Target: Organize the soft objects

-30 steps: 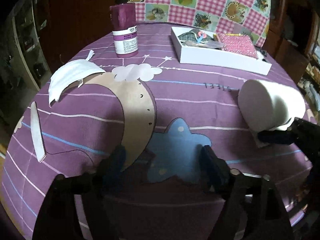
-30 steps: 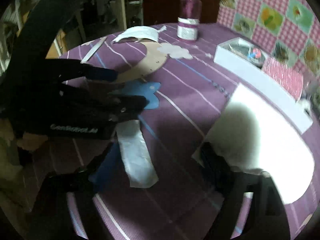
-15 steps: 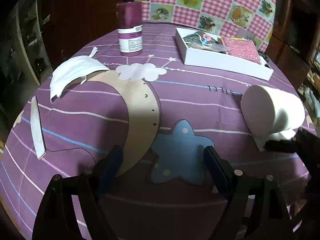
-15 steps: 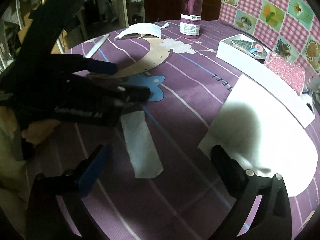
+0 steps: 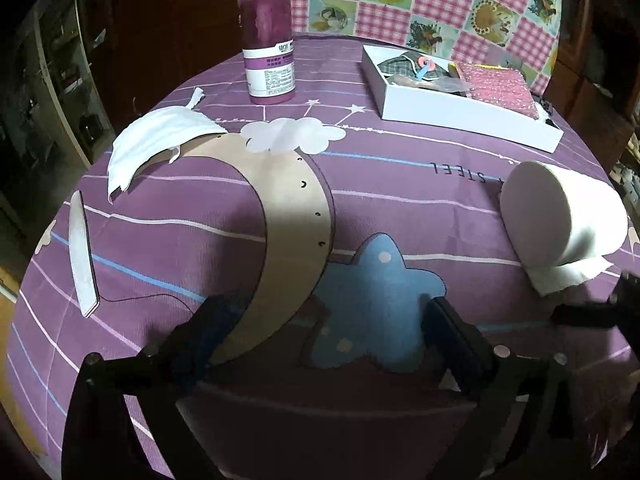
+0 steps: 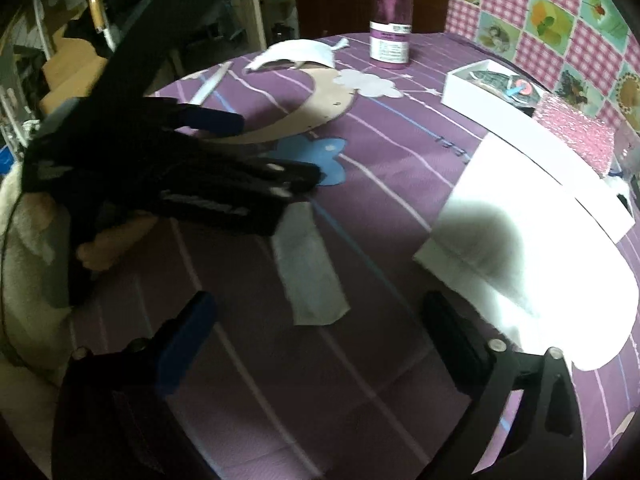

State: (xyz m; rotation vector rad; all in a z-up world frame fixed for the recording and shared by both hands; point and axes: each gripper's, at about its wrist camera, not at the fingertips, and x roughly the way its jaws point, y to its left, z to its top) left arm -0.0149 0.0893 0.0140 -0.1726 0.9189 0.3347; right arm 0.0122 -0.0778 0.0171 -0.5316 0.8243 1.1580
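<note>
My left gripper (image 5: 328, 328) hovers low over the purple tablecloth with its jaws opening and only the printed blue star between them. A white tissue roll (image 5: 560, 216) lies on its side to its right, its loose end trailing toward my right gripper. In the right wrist view my right gripper (image 6: 320, 336) is closing. The near end of a torn white tissue strip (image 6: 312, 272) lies flat between its fingers, and neither pad touches it. The roll (image 6: 540, 260) sits just right of that gripper. A white face mask (image 5: 160, 140) lies at the far left.
A white tray (image 5: 460, 108) at the back right holds cloth pieces and a pink glittery pad (image 5: 496, 80). A purple pump bottle (image 5: 268, 48) stands at the back. A flat white stick (image 5: 82, 252) lies near the table's left edge. A checked cloth hangs behind.
The left jaws have spread wider. The right jaws opened wide, then narrowed a little around the tissue strip. Both hands have stayed roughly where they were.
</note>
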